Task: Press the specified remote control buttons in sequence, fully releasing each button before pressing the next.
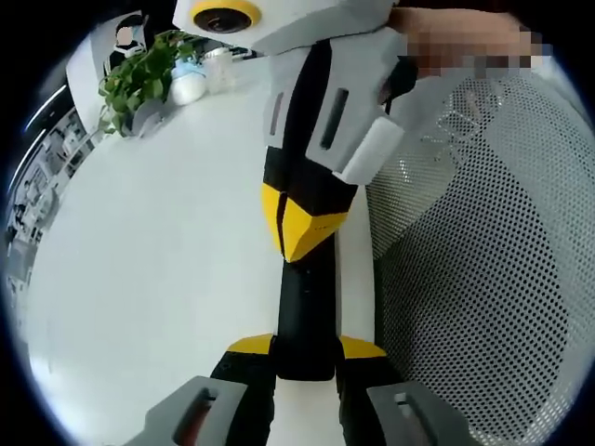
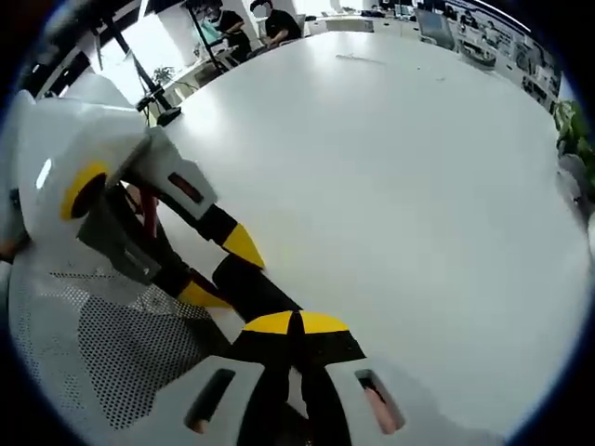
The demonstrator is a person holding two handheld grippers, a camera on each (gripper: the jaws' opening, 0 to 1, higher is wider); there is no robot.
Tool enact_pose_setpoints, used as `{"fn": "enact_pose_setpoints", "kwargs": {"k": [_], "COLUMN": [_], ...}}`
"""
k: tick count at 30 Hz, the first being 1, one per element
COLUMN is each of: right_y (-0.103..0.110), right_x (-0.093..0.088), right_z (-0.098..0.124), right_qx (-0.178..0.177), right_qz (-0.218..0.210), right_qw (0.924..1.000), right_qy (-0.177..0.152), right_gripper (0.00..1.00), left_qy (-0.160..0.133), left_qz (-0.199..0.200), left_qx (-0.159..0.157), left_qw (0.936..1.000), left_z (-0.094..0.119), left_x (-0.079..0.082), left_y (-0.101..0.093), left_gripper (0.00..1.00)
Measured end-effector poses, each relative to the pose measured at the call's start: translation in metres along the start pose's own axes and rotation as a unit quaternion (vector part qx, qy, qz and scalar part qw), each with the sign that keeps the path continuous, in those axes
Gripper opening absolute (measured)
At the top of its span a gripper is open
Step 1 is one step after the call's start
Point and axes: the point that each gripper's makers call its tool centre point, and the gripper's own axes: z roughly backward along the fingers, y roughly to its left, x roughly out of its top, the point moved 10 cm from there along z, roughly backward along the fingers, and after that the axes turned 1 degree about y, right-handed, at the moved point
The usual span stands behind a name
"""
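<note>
Two hand-held grippers meet over one black remote control (image 1: 305,321) at the near edge of a white table (image 1: 149,279). In the left gripper view, the left gripper (image 1: 307,358) has its yellow-tipped jaws pinching the near end of the remote, one jaw on each long side. The right gripper (image 1: 302,228) comes down from above with its yellow jaw tips pressed together, the point resting on the far half of the remote. A hand (image 1: 446,46) holds it near the top.

In the right gripper view, the right gripper (image 2: 296,323) shows the same closed tips on the dark remote (image 2: 246,279), with the left gripper (image 2: 218,265) reaching in from the left and gripping it.

Beyond the tips the tabletop runs wide and bare; a potted plant (image 1: 139,79) and a white bottle (image 1: 189,85) stand well off at its far edge. A white mesh chair back (image 1: 483,279) sits just right of the remote.

The remote looks slim, long and plain black; its buttons are too small to tell.
</note>
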Motion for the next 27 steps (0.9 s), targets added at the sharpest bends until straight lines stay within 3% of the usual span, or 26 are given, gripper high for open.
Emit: {"fn": "enact_pose_setpoints", "kwargs": {"k": [12,27], "right_y": [0.0018,0.0008], "right_x": [-0.0011,-0.0013], "right_z": [-0.0031,-0.0053], "right_qx": [-0.009,-0.018], "right_qz": [0.022,0.013], "right_qw": [0.9997,0.9997], "right_qy": [-0.001,-0.012], "right_gripper": [0.0,0.0], "left_qy": [-0.004,-0.009], "left_qz": [0.003,0.006], "left_qx": [0.0,0.001], "left_qw": [1.0,0.9999], "left_z": [-0.0002,-0.0003], "left_x": [-0.0011,-0.001], "left_y": [-0.0002,0.0002], "left_gripper": [0.24,0.24]}}
